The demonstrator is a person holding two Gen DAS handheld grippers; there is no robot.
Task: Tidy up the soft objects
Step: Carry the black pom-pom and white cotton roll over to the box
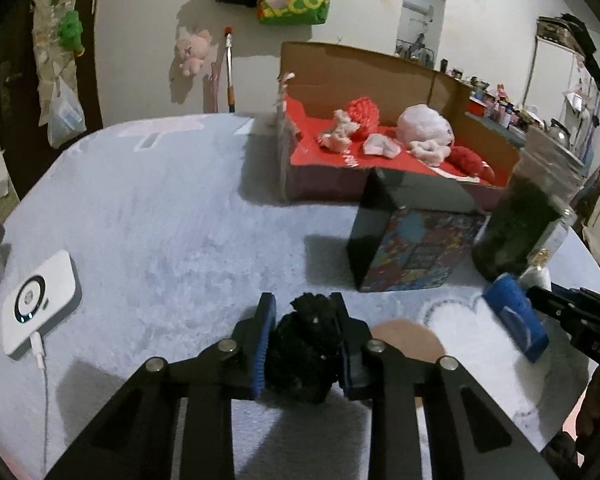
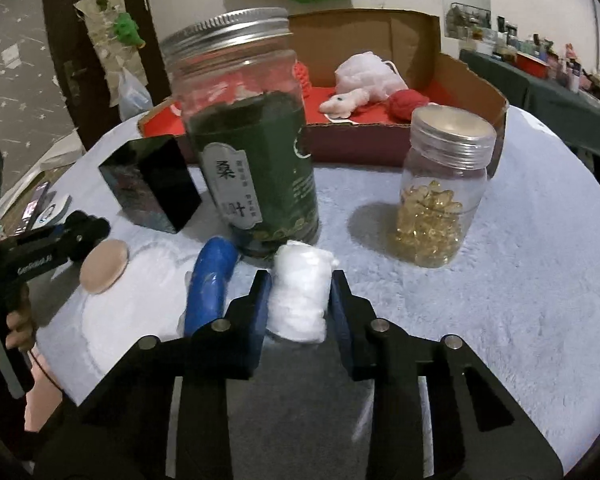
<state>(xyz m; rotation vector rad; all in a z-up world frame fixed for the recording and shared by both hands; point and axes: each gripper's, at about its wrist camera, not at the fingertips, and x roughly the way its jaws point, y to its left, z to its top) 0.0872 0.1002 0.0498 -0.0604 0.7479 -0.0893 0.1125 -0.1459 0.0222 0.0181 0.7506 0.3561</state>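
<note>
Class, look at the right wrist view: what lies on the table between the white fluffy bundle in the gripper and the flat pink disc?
In the right wrist view, a blue cylinder lies between the white bundle and the pink disc, close beside the bundle.

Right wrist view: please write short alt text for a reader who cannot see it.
The right tongs are shut on a white fluffy ball lying on a pale blue furry table cover. A blue object lies left of it, with a tall green-labelled jar and a small jar of yellow capsules behind. Further back, a red-lined cardboard box holds soft toys.
</note>
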